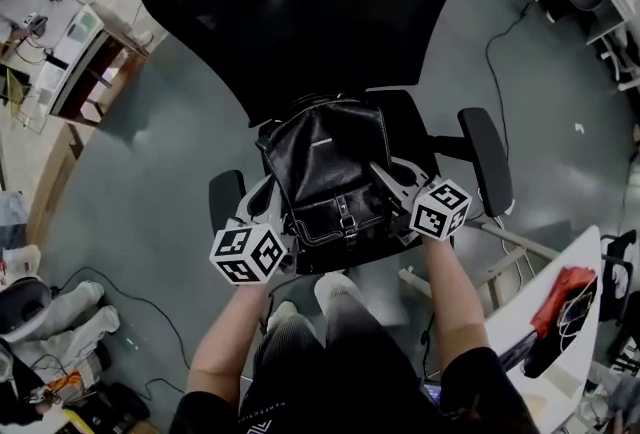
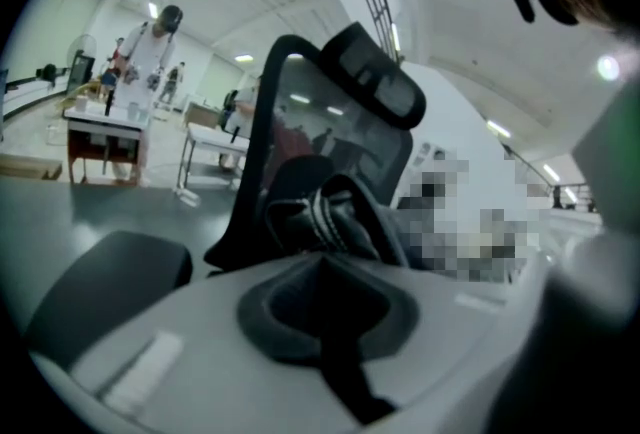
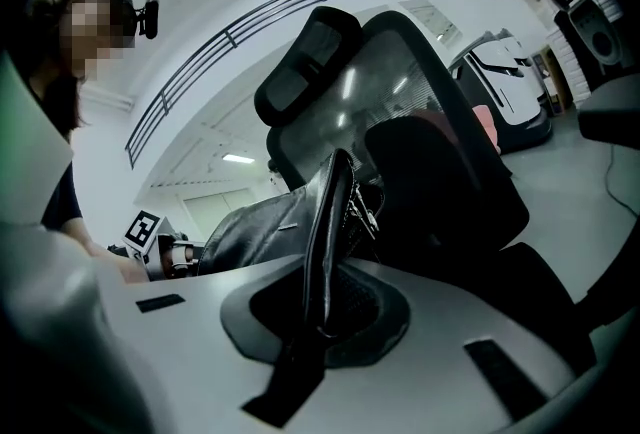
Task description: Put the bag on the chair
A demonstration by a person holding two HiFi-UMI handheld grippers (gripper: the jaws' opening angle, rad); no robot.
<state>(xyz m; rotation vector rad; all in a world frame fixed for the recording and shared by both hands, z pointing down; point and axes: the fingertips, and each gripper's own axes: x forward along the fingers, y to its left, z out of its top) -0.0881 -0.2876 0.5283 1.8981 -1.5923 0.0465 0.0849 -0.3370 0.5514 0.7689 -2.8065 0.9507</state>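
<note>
On the chair [image 1: 487, 160], bag [image 1: 325, 157] lengthwise toward backrest [image 1: 300, 12], buckle [image 1: 346, 219] frontward, left gripper [image 1: 278, 222] and right gripper [image 1: 388, 180] tight on it

Both forearms are reaching forward, the left gripper [image 1: 283, 222] and right gripper [image 1: 388, 180] each pinching the bag [image 1: 330, 157], jaws nearly together.
</note>
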